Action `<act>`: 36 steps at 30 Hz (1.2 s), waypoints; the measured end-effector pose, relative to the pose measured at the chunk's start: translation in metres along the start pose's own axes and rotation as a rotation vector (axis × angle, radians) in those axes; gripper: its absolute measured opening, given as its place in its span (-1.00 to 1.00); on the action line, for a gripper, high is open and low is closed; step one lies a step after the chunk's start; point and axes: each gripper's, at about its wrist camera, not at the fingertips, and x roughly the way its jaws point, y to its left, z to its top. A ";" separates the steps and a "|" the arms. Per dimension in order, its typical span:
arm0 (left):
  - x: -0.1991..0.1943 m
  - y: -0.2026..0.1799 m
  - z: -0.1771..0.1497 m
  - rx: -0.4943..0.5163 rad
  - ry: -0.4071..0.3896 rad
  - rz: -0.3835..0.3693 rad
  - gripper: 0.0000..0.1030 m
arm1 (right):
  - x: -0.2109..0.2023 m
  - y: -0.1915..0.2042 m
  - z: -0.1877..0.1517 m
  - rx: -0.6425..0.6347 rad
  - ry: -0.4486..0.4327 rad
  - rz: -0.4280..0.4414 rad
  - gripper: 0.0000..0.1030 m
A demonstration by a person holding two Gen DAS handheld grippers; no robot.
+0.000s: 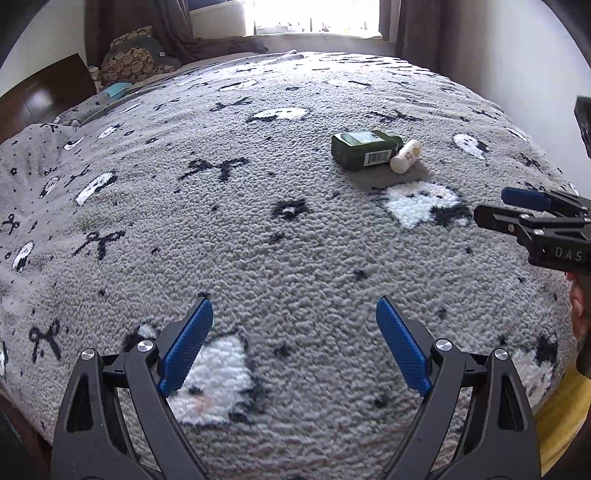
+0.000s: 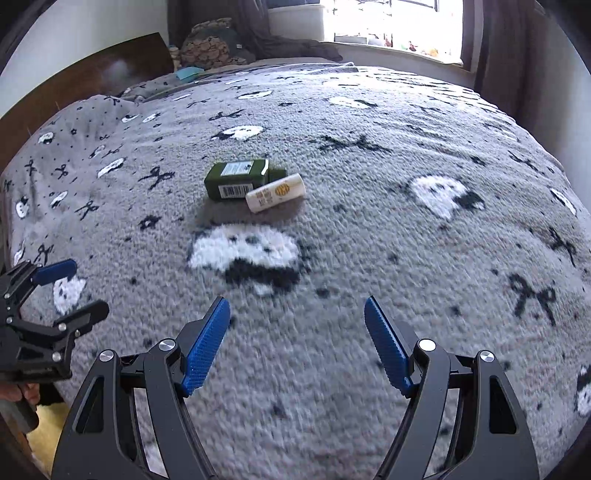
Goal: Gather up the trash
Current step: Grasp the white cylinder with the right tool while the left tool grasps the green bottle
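A dark green bottle (image 1: 365,148) lies on its side on the grey patterned blanket (image 1: 258,236), with a small white tube (image 1: 406,156) touching its right end. In the right wrist view the green bottle (image 2: 240,179) and the white tube (image 2: 276,192) lie ahead, left of centre. My left gripper (image 1: 294,343) is open and empty over the blanket, well short of both. My right gripper (image 2: 297,343) is open and empty, also short of them. The right gripper shows at the right edge of the left wrist view (image 1: 495,206); the left gripper shows at the left edge of the right wrist view (image 2: 83,288).
The blanket covers a bed with a dark wooden headboard (image 1: 44,96) at the left. Patterned cushions (image 1: 136,55) sit at the far left corner. A bright window (image 1: 314,14) with curtains is behind the bed. A yellow surface (image 1: 565,413) shows below the bed's near right edge.
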 end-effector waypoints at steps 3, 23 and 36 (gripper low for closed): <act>0.012 0.004 0.010 0.007 0.011 0.005 0.65 | 0.024 0.006 0.024 -0.018 0.001 -0.026 0.48; 0.051 -0.021 0.066 0.058 0.013 -0.033 0.65 | 0.077 0.003 0.068 -0.122 0.040 0.013 0.08; 0.099 -0.073 0.121 0.060 0.010 -0.130 0.70 | 0.038 -0.066 0.061 -0.041 -0.025 -0.046 0.08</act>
